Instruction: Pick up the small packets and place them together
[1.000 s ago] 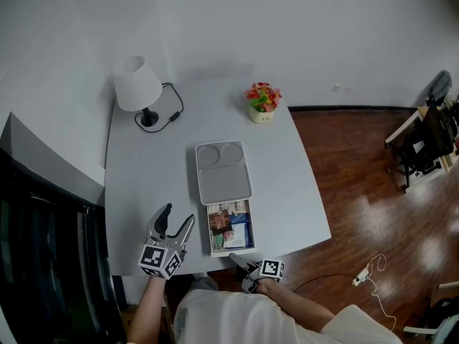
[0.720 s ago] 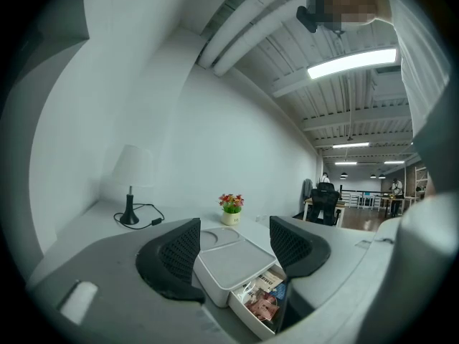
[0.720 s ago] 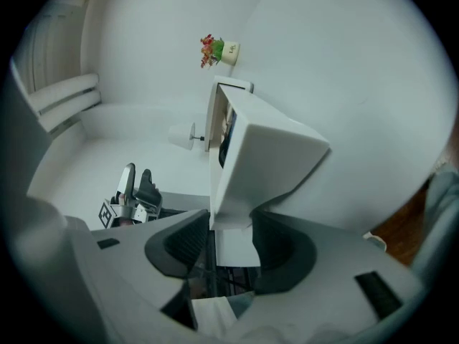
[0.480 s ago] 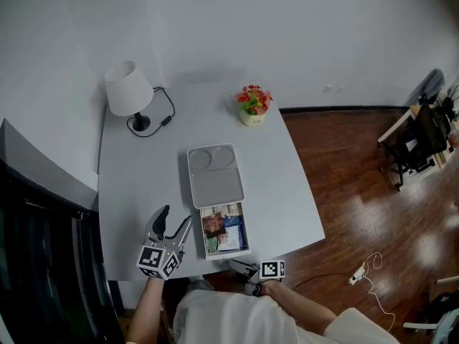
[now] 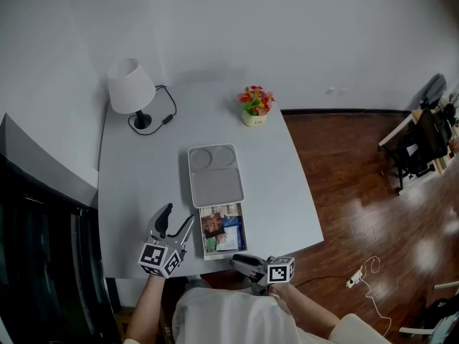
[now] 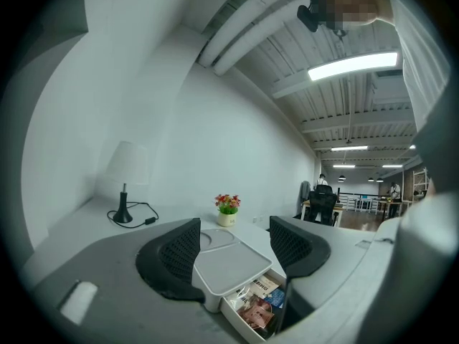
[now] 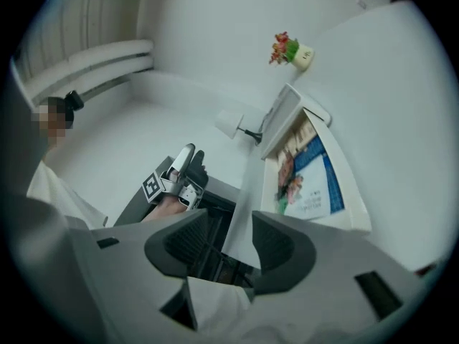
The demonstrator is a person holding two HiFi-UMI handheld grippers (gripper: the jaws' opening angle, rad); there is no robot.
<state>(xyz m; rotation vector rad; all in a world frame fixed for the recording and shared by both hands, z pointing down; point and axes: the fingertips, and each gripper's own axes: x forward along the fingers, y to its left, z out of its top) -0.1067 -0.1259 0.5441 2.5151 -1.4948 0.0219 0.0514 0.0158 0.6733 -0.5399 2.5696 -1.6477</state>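
Several small colourful packets [image 5: 223, 229] lie in the pulled-out drawer [image 5: 247, 235] of a flat white box [image 5: 215, 176] on the grey table [image 5: 136, 185]. My left gripper [image 5: 174, 219] rests on the table left of the drawer, open and empty; in its own view the box [image 6: 229, 267] and packets [image 6: 259, 308] lie just beyond its jaws [image 6: 237, 244]. My right gripper [image 5: 239, 262] hangs at the table's near edge below the drawer. Its jaws have just been opening and nothing is between them [image 7: 229, 236]. Its tilted view shows the packets [image 7: 307, 172] and the left gripper [image 7: 185, 170].
A white lamp [image 5: 131, 86] with a black cable stands at the table's far left, and a small flower pot [image 5: 256, 106] stands at the far right. Wooden floor [image 5: 358, 192] lies to the right of the table, with a cable [image 5: 364, 272] on it.
My right gripper has rolled and shifted a little at the table's near edge, its marker cube now further right. The left gripper, box and packets have kept still.
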